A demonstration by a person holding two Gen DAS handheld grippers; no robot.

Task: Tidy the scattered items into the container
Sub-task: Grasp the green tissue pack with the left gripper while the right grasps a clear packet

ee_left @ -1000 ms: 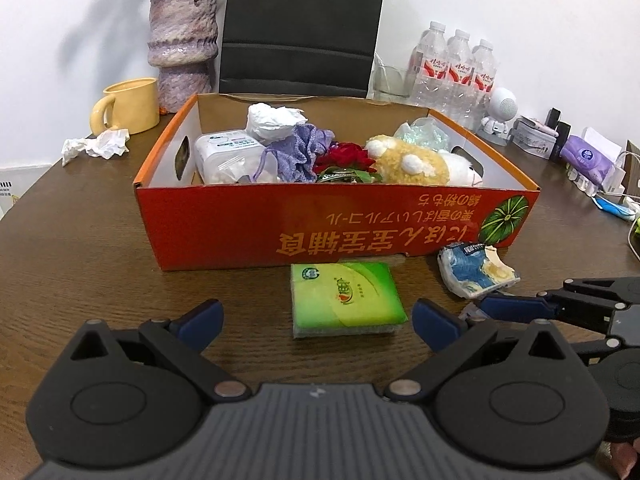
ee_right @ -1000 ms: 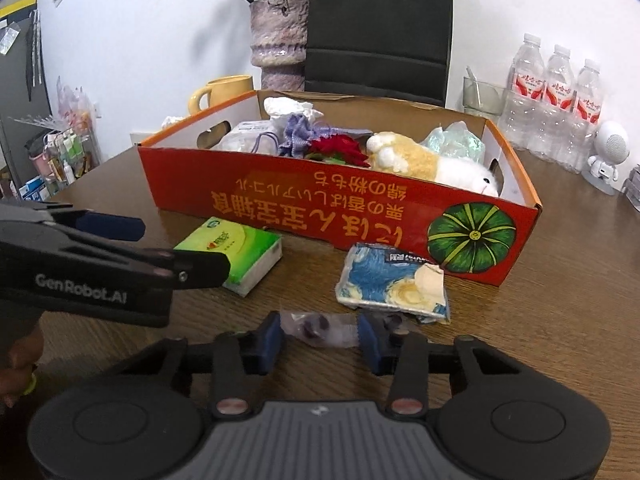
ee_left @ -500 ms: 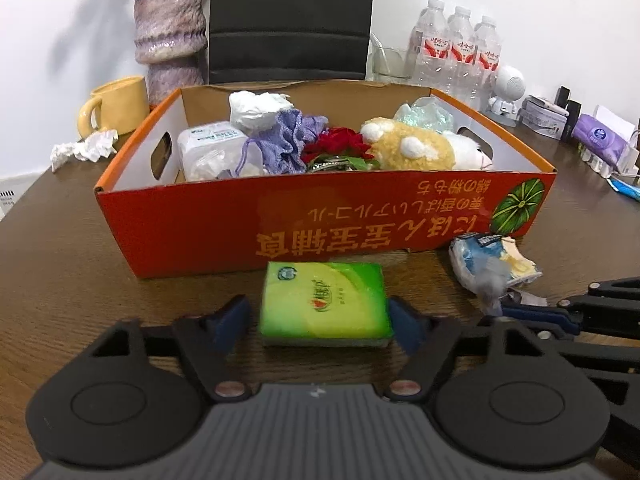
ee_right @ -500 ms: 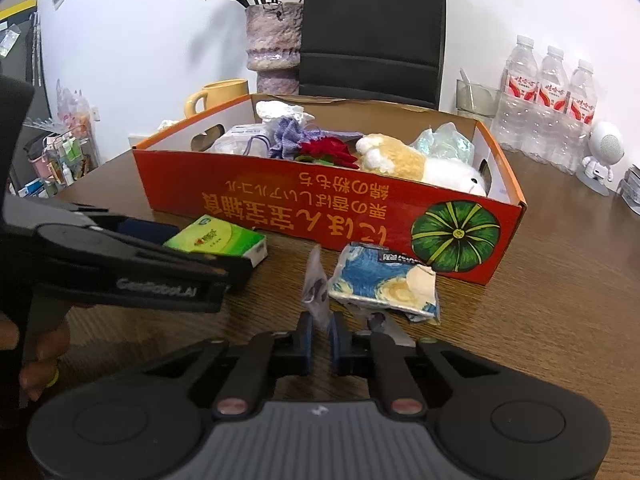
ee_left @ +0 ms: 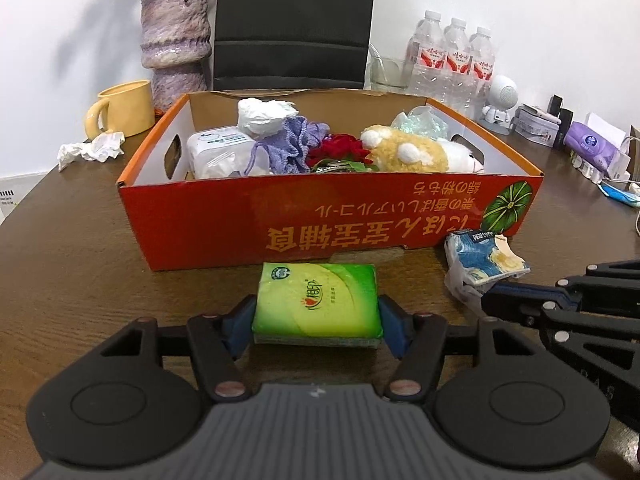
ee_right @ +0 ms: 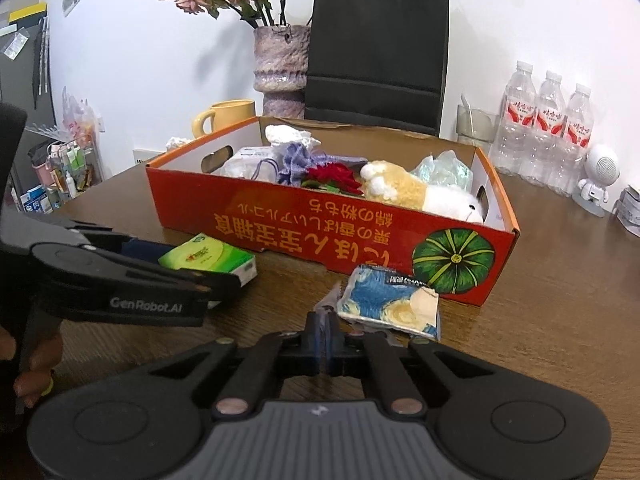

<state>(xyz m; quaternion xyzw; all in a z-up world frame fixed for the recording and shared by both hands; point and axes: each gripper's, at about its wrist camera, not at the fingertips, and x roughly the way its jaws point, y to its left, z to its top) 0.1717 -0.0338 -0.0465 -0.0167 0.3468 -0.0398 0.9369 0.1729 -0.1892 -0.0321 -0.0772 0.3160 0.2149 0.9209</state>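
Observation:
A green tissue pack point(ee_left: 318, 300) lies on the brown table just in front of the orange cardboard box point(ee_left: 320, 220). My left gripper point(ee_left: 318, 322) is shut on it, one blue pad against each short side. To the right lies a torn blue tissue pack point(ee_left: 480, 258) with a clear wrapper point(ee_left: 460, 288) trailing off it. In the right wrist view my right gripper point(ee_right: 324, 334) is shut on that clear wrapper point(ee_right: 330, 304), next to the blue pack point(ee_right: 390, 300). The left gripper point(ee_right: 200, 268) shows there around the green pack point(ee_right: 208, 256). The box point(ee_right: 320, 224) holds a plush toy, cloth and tissues.
Behind the box stand a yellow mug point(ee_left: 124, 108), a purple vase point(ee_left: 176, 40), a black paper bag point(ee_right: 376, 48) and water bottles point(ee_left: 452, 60). A crumpled tissue point(ee_left: 92, 148) lies at the far left. Small items, including a white figure point(ee_left: 500, 100), crowd the right edge.
The left jaws closed from wide open onto the green pack. The right jaws closed on the clear wrapper, which now stands pinched upright between them.

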